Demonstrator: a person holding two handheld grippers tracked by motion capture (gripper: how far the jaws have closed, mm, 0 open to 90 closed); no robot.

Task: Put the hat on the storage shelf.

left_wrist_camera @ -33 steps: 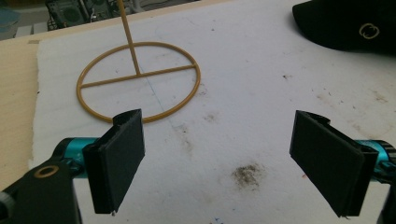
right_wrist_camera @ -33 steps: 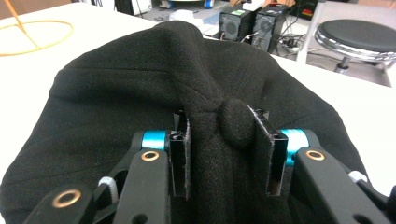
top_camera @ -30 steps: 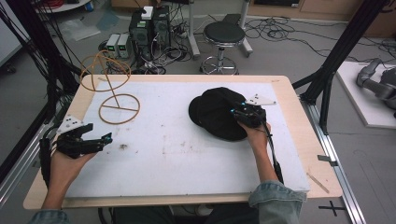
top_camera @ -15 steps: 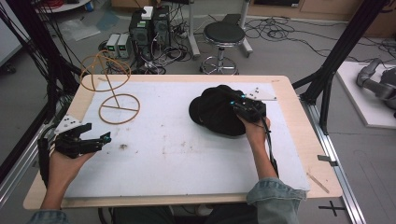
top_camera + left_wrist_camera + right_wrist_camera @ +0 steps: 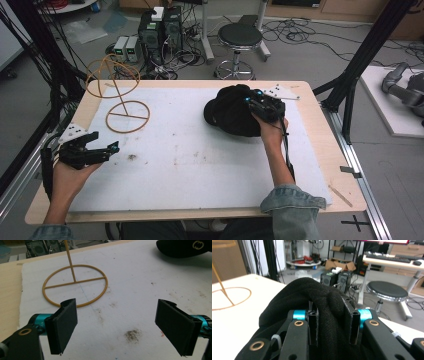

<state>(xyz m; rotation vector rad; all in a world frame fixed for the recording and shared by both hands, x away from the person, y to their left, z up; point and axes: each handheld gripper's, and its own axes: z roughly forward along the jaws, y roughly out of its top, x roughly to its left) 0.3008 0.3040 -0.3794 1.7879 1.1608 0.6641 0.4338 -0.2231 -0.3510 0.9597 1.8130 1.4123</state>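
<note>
Right gripper point(image 5: 250, 102) jaws just clamped on black cap point(image 5: 232, 112), upper right, now lifting; left gripper point(image 5: 117, 326) wide open, empty, idle

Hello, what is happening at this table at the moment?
A person is working at a table with a gripper in each hand. The right gripper has its jaws shut on a bunched fold of a black cap at the far right of the white mat. The left gripper is over the mat near the left edge, jaws wide open and holding nothing. A golden wire stand is at the far left.
</note>
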